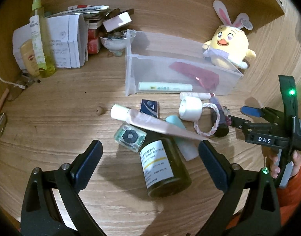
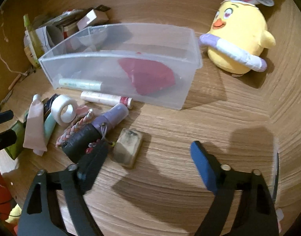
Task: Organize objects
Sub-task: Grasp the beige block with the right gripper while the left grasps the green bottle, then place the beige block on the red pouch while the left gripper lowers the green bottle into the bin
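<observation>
A clear plastic bin (image 1: 130, 63) (image 2: 119, 59) stands on the wooden desk, holding a red pouch (image 1: 197, 74) (image 2: 150, 76) and a pale green tube (image 1: 164, 87) (image 2: 79, 83). Loose items lie in front of it: a dark green bottle (image 1: 166, 169), a pink tube (image 1: 150, 121) (image 2: 34, 125), a white tape roll (image 1: 190, 108) (image 2: 65, 108), a braided band (image 1: 207, 121) (image 2: 77, 127), a purple-capped black bottle (image 2: 97, 129) and a worn eraser (image 2: 128, 149). My left gripper (image 1: 150, 153) is open around the green bottle. My right gripper (image 2: 148, 155) (image 1: 239, 116) is open and empty beside the eraser.
A yellow chick plush (image 1: 229, 45) (image 2: 239, 33) sits right of the bin. Papers and boxes (image 1: 67, 39), a yellow-green spray bottle (image 1: 39, 39) and a small bowl (image 1: 117, 41) crowd the back left. A wooden bead (image 1: 99, 110) lies on the desk. A wooden wall rises behind.
</observation>
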### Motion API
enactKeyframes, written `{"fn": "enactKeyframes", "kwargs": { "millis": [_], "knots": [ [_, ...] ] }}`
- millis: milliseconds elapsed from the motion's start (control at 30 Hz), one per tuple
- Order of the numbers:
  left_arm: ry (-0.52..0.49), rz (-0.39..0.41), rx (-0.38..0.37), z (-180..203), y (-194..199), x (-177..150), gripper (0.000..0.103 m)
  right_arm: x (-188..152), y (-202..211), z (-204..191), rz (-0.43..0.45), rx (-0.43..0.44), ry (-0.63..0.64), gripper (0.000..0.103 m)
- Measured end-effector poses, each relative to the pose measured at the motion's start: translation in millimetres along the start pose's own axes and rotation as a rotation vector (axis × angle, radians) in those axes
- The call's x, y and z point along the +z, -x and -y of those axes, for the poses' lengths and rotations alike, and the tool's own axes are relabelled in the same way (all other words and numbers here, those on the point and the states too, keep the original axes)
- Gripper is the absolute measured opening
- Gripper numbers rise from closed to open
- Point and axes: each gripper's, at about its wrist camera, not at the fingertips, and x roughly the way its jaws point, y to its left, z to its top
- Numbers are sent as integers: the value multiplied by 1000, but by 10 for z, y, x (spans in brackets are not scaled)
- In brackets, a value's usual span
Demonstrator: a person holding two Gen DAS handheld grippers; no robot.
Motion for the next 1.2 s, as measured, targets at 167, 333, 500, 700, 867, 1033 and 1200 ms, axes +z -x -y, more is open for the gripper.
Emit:
{"fn": "enactKeyframes", "kwargs": {
  "millis": [167, 333, 500, 700, 867, 1033, 1200],
  "knots": [
    [5, -9, -6, -27, -9, -48, 77, -24, -6, -50, 0, 9, 17, 55],
    [20, -17, -13, -37, -33, -87, 54, -29, -11, -91, 5, 16, 29, 35],
    [43, 10, -11, -48, 35, -118, 41, -40, -4, -100, 9, 21, 34, 22],
    [38, 48, 0, -46, 196, -101, 41, -72, 54, -80, 27, 19, 18, 22],
    [31, 84, 8, -38, 330, -46, 41, -74, 146, -35, 56, 17, -8, 22],
    [26, 115, 17, -38, 434, 16, 41, -53, 261, 44, 87, 15, -34, 22],
    [19, 151, 17, -33, 499, 102, 41, -11, 442, 97, 136, 8, -48, 22]
  ]
}}
